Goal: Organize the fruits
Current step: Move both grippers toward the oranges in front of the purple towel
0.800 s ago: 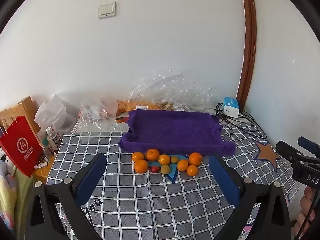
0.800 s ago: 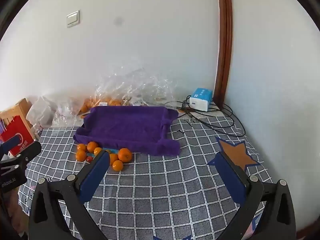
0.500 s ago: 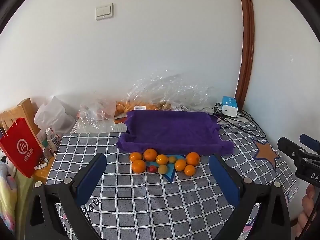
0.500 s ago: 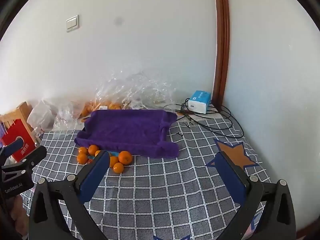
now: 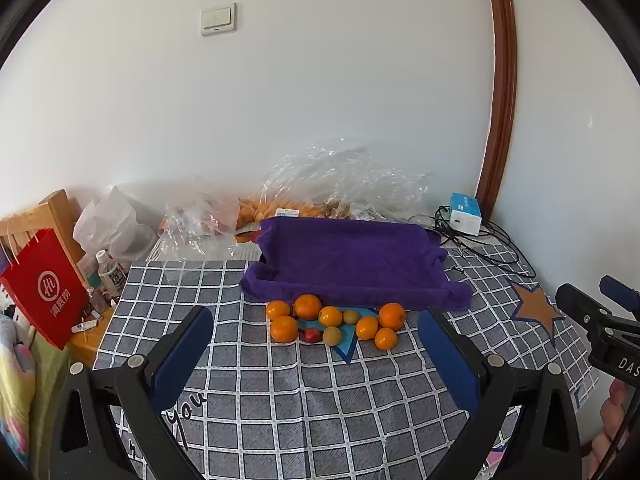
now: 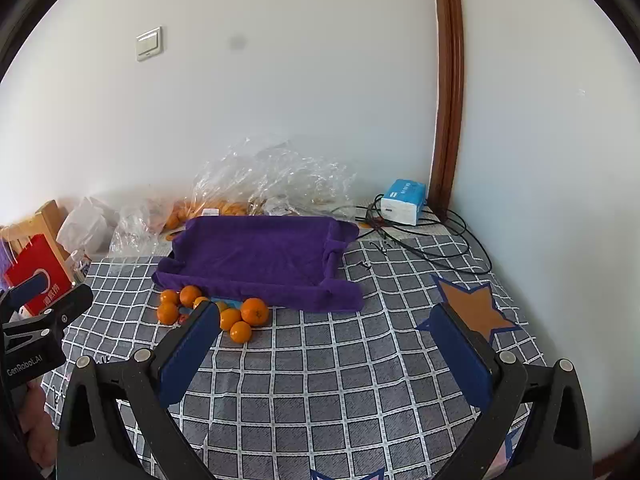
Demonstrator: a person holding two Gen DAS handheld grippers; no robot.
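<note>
We have a table (image 5: 360, 412) under a grey checked cloth, pushed into the corner of a white room, and on its far half a purple cloth-lined tray (image 5: 348, 260) that holds nothing yet. Behind the tray lie crumpled clear plastic bags (image 5: 344, 176), and to the right a small blue and white box (image 5: 465, 212) amid black cables. Our two tongs come next in size: the left gripper (image 5: 316, 344) and the right gripper (image 6: 328, 340) both hover above the near part of the cloth with their blue pads spread wide and nothing between them. The fruits (image 5: 336, 322) sit in a tight cluster on the table just in front of the tray's near edge, mostly oranges, with two smaller yellow-green ones and a little red one tucked among them. We judge the oranges to be firm, fairly light and round, so they will roll if nudged; the sound hold is across the widest part of one, pads on opposite sides, starting with an outer orange (image 5: 385, 338) so the neighbours are not knocked. The small red fruit (image 5: 311, 335) looks softer and wants a gentler squeeze.
</note>
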